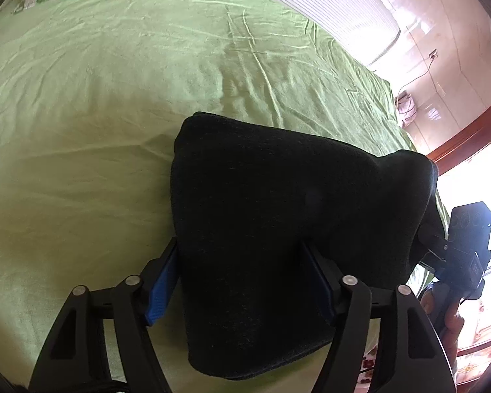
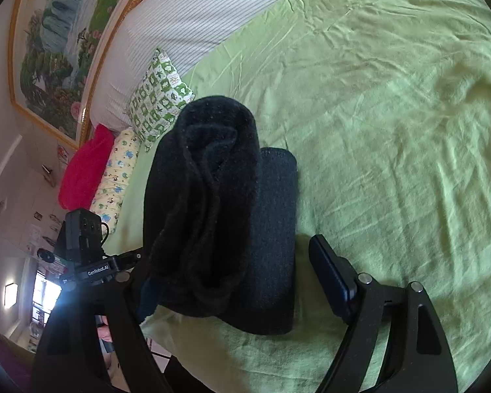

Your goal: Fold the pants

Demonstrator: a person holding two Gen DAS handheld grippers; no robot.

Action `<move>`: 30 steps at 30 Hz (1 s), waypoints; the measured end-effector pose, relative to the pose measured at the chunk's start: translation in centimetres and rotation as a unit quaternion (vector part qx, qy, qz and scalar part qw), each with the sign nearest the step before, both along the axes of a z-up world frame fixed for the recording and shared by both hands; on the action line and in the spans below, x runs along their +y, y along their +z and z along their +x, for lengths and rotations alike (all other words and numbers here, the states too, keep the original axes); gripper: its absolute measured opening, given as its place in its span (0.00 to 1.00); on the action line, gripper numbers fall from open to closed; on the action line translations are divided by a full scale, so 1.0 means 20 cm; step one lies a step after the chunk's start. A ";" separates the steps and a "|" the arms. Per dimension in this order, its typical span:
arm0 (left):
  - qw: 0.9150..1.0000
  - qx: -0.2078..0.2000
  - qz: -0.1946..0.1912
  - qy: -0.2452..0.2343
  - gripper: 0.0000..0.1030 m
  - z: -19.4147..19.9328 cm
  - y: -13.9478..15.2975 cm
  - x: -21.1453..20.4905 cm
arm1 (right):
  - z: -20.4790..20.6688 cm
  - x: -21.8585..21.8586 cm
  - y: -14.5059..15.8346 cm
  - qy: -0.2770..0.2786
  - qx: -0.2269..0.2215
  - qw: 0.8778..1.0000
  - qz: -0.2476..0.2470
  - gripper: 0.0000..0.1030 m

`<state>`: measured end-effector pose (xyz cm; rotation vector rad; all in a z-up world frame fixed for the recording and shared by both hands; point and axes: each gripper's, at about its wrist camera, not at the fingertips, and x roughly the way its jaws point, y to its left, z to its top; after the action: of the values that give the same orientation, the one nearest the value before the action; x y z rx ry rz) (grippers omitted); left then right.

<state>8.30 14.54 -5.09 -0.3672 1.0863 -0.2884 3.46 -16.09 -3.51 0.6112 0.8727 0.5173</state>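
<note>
Bedsheet first, since it takes up most of both views: a lime green one, a bit wrinkled, spread over the whole bed so a wide soft surface is given for folding. Behind it a white striped headboard cushion is seen, with a framed landscape painting above. A frog-print pillow, a red cushion and a yellow printed pillow are pushed off to the bed's far side, probably so they're kept out of the way.

The black pants are already bundled into a thick, compact fold, sat on the sheet near the bed's edge, within easy reach. In the right wrist view one layer looks rolled up on top of a flatter layer.

The left gripper is set wide apart, a blue pad on each side of the bundle, seemingly to square it up or tidy it. Whether the pads are actually pressing can't be told.

The right gripper is spread too, its right finger standing clear of the cloth, so nothing is clamped there
</note>
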 end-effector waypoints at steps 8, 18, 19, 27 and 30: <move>0.999 -0.020 0.043 0.001 0.35 -0.04 0.06 -0.05 | -0.02 0.05 0.03 0.015 -0.017 1.000 -0.014 0.55; 0.996 -0.056 0.066 0.021 0.27 -0.15 0.22 -0.02 | -0.05 0.12 0.15 0.027 -0.049 0.998 -0.024 0.48; 0.995 -0.059 0.070 0.024 0.27 -0.16 0.23 -0.01 | -0.05 0.13 0.16 0.031 -0.050 0.998 -0.025 0.48; 0.991 -0.073 0.087 0.068 0.27 -0.26 0.31 0.16 | -0.01 0.31 0.20 0.069 -0.066 0.995 -0.019 0.47; 0.989 -0.077 0.093 0.089 0.27 -0.28 0.33 0.24 | 0.01 0.38 0.21 0.083 -0.069 0.994 -0.016 0.47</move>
<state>2.72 19.36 1.50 -0.2670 0.9128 -0.0549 3.61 -8.42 0.61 0.4703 0.8016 0.6866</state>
